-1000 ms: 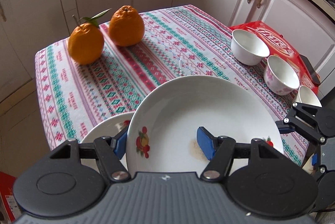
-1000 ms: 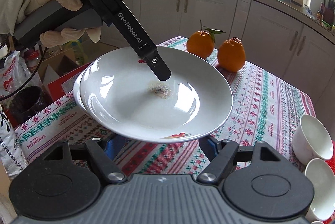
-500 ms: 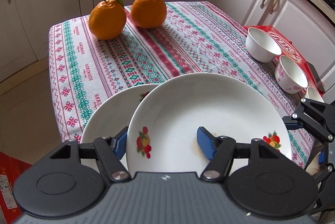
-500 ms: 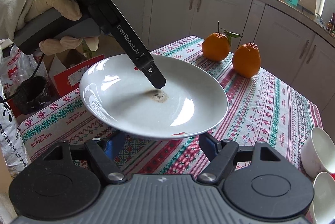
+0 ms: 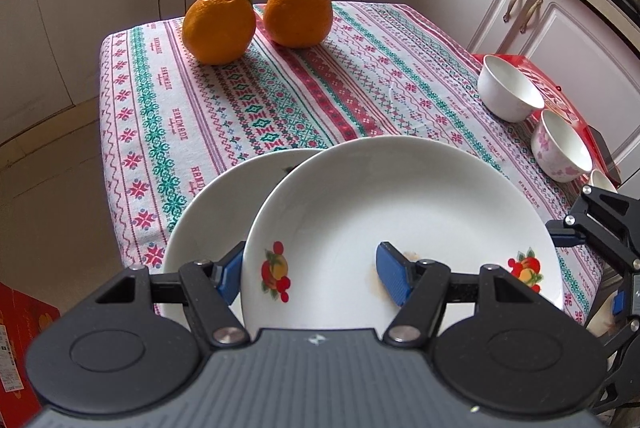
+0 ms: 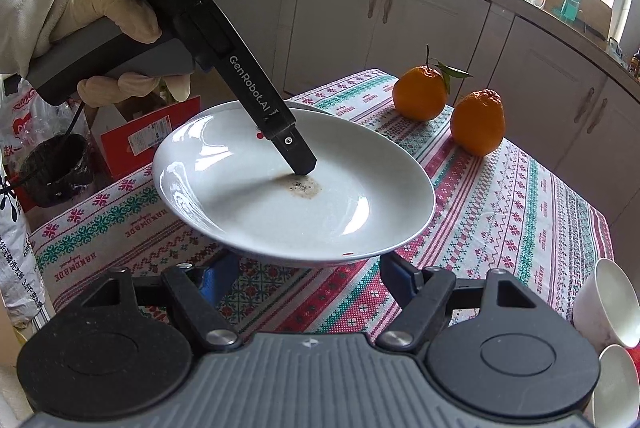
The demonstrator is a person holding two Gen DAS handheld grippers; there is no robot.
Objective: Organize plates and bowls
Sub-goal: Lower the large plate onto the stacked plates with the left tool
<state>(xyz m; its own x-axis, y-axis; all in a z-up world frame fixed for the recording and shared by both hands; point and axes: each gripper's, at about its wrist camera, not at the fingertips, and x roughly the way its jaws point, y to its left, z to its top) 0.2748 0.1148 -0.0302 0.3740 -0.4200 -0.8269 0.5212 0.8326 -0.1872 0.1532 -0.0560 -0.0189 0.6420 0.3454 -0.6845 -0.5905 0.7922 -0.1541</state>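
My left gripper [image 5: 310, 274] is shut on the rim of a white plate with fruit prints [image 5: 400, 212], one finger above and one below, and holds it above the table. The plate also shows in the right wrist view [image 6: 320, 196], with a brown stain in its middle. A second white plate [image 5: 216, 204] lies on the tablecloth under and left of it. My right gripper [image 6: 308, 276] is open and empty, just below the held plate's near rim. Two white bowls [image 5: 508, 88] [image 5: 564, 150] stand at the right edge.
Two oranges [image 5: 218, 24] [image 5: 298, 14] sit at the far end of the patterned tablecloth [image 5: 280, 100]. A red box [image 5: 556, 96] lies under the bowls. Kitchen cabinets surround the table. A red carton [image 6: 148, 136] and bags stand on the floor.
The left gripper has lifted the plate higher and drawn it back, uncovering more of the second plate beneath. The right gripper stays open below it.
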